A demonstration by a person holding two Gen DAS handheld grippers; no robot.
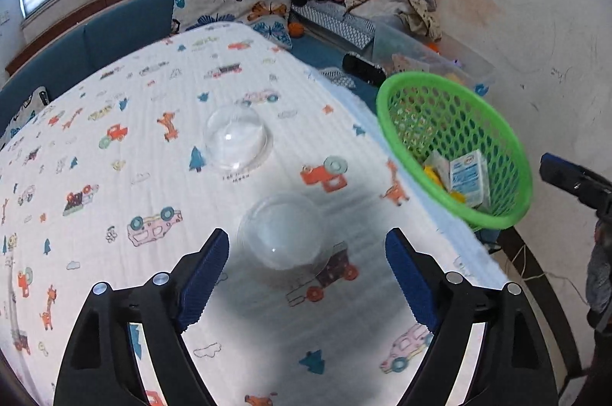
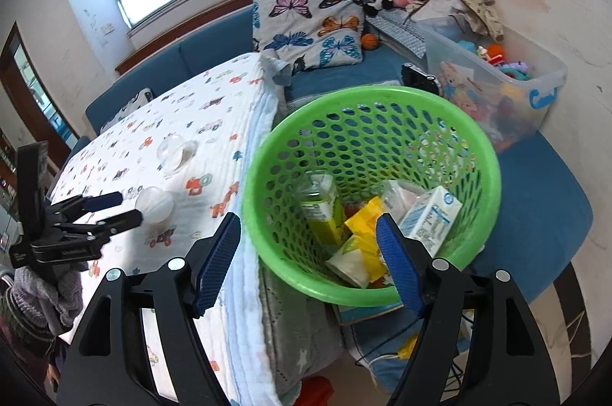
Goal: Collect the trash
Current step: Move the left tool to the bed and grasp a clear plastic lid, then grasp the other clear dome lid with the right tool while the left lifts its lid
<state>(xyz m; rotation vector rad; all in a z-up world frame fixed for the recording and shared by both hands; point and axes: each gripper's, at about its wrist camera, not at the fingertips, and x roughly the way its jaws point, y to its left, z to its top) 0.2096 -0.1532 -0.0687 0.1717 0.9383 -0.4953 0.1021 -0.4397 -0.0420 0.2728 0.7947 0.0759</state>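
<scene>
Left wrist view: bed covered w/ white printed blanket, vehicles/animals pattern. Green mesh basket is seen at the bed's right edge, tilted toward cam, holding a white/blue carton plus yellow scraps. Left gripper is spread wide, nothing held; frosted plastic dome lid lies on the blanket between its fingertips, not touched as far as can be told. Second, clear dome lid sits farther up the blanket, well apart from the first. Right wrist view: same basket is beside the bed, rim near the blanket edge; inside are seen the white/blue carton, a green carton, a paper cup on its side, yellow wrappers. Right gripper is wide open over the basket's near rim, empty. Clear storage bin w/ toys is behind the basket, butterfly pillow on the blue sofa beyond. Left gripper is visible there too, frosted lid just beside its tips.
</scene>
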